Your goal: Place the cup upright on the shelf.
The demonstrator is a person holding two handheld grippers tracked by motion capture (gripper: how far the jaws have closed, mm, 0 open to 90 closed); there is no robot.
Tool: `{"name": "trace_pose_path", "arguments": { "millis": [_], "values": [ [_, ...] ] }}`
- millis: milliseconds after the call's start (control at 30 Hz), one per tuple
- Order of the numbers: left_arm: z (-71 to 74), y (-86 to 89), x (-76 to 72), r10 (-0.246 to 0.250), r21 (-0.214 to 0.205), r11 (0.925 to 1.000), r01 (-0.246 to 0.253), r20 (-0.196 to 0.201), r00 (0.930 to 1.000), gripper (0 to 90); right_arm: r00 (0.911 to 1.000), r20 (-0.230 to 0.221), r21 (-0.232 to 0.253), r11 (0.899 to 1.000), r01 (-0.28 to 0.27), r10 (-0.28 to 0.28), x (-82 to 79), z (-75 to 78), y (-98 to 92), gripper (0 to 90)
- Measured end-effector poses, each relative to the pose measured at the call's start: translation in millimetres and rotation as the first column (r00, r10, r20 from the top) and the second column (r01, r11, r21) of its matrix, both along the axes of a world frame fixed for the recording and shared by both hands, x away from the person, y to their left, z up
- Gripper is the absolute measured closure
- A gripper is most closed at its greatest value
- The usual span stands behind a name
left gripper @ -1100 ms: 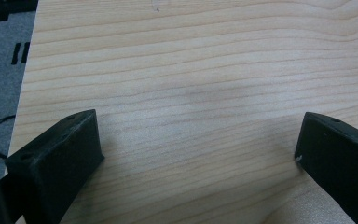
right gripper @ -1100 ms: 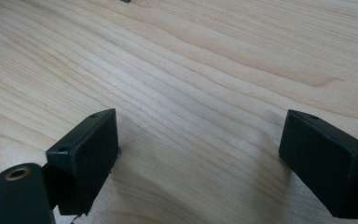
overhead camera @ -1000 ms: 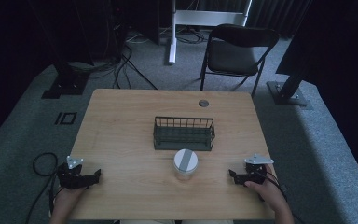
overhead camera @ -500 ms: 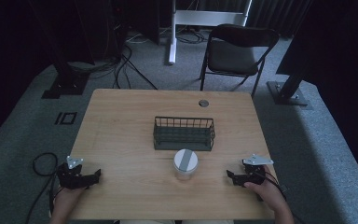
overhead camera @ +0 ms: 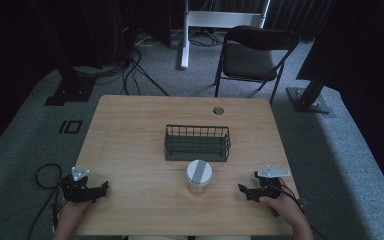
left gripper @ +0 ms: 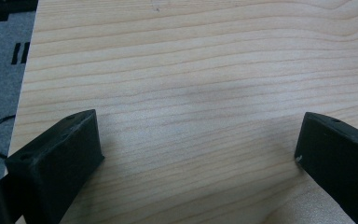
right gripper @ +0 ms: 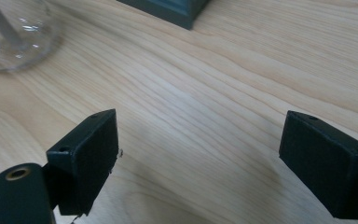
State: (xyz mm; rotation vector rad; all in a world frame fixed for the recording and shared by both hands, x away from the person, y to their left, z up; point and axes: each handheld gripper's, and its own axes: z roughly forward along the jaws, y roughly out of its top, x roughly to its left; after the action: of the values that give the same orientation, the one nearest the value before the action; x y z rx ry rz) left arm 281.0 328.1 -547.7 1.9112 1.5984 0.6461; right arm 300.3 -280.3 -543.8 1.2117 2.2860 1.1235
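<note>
Holding both claws low at the near edge of the table (overhead camera: pixel 130 125), I have nothing in hand yet. My left claw (overhead camera: pixel 101 188) sits by the near left corner, jaws spread wide over bare wood, gripping nothing. My right claw (overhead camera: pixel 244 190) sits toward the near right corner, jaws equally wide and empty, pointed at the glass jar (overhead camera: pixel 199 175).

I judge the work barely begun: the jar stands upright near the middle of the near edge, its lid on, untouched. It is just in front of the wire basket (overhead camera: pixel 197 142), which sits at the table's centre and looks empty. Everything remains: reaching, gripping the jar, and moving it, likely into the basket.

The wood between my right claw and the jar is bare. The basket's near wall stands close behind the jar, so I would need to lift over it. A round grommet (overhead camera: pixel 218 110) lies by the far edge, and a chair (overhead camera: pixel 252 55) stands beyond.
</note>
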Motion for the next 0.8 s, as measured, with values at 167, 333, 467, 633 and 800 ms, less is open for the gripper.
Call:
{"name": "trace_pose_path", "arguments": {
  "millis": [167, 333, 467, 633, 800],
  "values": [
    [0.0, 0.0, 0.0, 0.0, 0.0, 1.0, 0.0, 0.0, 1.0, 0.6, 0.9995, 0.011, 0.013, 0.999, -0.03, 0.03, -1.7, 3.4, 6.8, 11.4],
    [0.0, 0.0, 0.0, 0.0, 0.0, 1.0, 0.0, 0.0, 1.0, 0.6, 0.9979, 0.014, 0.031, 0.998, -0.063, 0.063, -3.4, 5.2, 15.9, 11.4],
    [0.0, 0.0, 0.0, 0.0, 0.0, 1.0, 0.0, 0.0, 1.0, 0.6, 0.9965, 0.01, 0.028, 0.996, -0.083, 0.083, -4.5, 4.3, 22.0, 11.4],
    [0.0, 0.0, 0.0, 0.0, 0.0, 1.0, 0.0, 0.0, 1.0, 0.6, 0.9932, 0.012, 0.059, 0.991, -0.116, 0.116, -6.7, 5.6, 28.8, 11.4],
    [0.0, 0.0, 0.0, 0.0, 0.0, 1.0, 0.0, 0.0, 1.0, 0.6, 0.9879, 0.019, 0.068, 0.986, -0.155, 0.154, -9.5, 7.3, 39.5, 11.5]
  ]
}}
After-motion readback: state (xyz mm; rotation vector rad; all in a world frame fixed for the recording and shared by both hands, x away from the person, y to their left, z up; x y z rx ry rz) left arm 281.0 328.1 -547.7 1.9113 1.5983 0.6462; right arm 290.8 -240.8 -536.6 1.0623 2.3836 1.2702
